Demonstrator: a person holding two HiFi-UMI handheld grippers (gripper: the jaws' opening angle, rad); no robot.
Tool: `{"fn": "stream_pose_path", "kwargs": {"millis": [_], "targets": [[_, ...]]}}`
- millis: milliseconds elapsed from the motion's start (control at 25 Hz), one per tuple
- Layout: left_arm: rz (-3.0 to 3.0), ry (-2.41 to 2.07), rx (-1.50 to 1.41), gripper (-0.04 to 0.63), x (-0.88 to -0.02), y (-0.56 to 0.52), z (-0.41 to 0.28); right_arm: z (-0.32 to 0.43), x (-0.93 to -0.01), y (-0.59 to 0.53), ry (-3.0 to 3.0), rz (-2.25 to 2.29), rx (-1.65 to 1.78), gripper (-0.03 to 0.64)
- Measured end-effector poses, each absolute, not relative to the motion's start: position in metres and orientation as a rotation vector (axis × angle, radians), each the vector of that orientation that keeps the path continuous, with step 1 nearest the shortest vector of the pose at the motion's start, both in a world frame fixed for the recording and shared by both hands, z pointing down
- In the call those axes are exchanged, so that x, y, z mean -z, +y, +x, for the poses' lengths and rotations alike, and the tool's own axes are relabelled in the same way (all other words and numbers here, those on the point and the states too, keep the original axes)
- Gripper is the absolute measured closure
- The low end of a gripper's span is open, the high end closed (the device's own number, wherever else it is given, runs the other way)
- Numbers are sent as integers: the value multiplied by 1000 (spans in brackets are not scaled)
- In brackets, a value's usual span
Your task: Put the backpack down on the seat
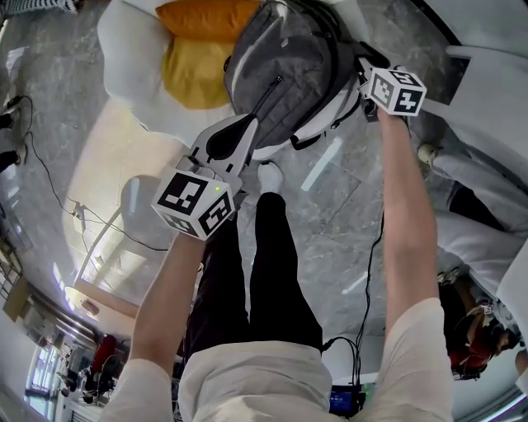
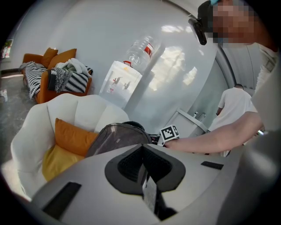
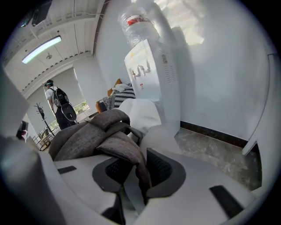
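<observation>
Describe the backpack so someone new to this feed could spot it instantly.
Find the white shell-backed armchair in the head view. At its seat, beside an orange cushion and a yellow cushion, is the backpack. It is the only grey thing there: heathered fabric with a dark zip down its front and white-edged straps.

The backpack [image 1: 280,74] is matt grey woven cloth. The cushions [image 1: 198,18] are matt fabric, the chair [image 1: 132,49] smooth white upholstery, the floor [image 1: 330,247] glossy stone.
</observation>
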State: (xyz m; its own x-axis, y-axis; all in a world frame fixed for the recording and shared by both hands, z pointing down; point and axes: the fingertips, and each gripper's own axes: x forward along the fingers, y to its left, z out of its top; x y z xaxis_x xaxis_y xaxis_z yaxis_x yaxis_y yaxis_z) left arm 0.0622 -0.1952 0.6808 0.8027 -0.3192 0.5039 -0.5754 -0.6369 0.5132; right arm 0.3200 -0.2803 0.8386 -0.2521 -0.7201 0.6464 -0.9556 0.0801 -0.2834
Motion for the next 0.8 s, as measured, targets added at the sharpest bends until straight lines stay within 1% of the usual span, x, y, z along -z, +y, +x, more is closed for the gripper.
{"fn": "stream_pose_path", "kwargs": {"millis": [160,200,280,320,800], "targets": [[2299,-661,-488,578,-680,-196,60,321,-841,-279,-2000,1646,-952,516],[2300,-662,-488,578,-679,-196,61,321,-841,-278,-1995,1641,-956,506],[2300,-662,-486,578,-678,-196,62,323,-842,-276,-1981,1632,-961,450],[2300,-661,-484,578,-677,-197,62,324,-842,-276,-1976,1630,-963,443],[2306,-659,-486,578,-668,-196,60,319,-839,-258,-1945,1617,-990,403]]}}
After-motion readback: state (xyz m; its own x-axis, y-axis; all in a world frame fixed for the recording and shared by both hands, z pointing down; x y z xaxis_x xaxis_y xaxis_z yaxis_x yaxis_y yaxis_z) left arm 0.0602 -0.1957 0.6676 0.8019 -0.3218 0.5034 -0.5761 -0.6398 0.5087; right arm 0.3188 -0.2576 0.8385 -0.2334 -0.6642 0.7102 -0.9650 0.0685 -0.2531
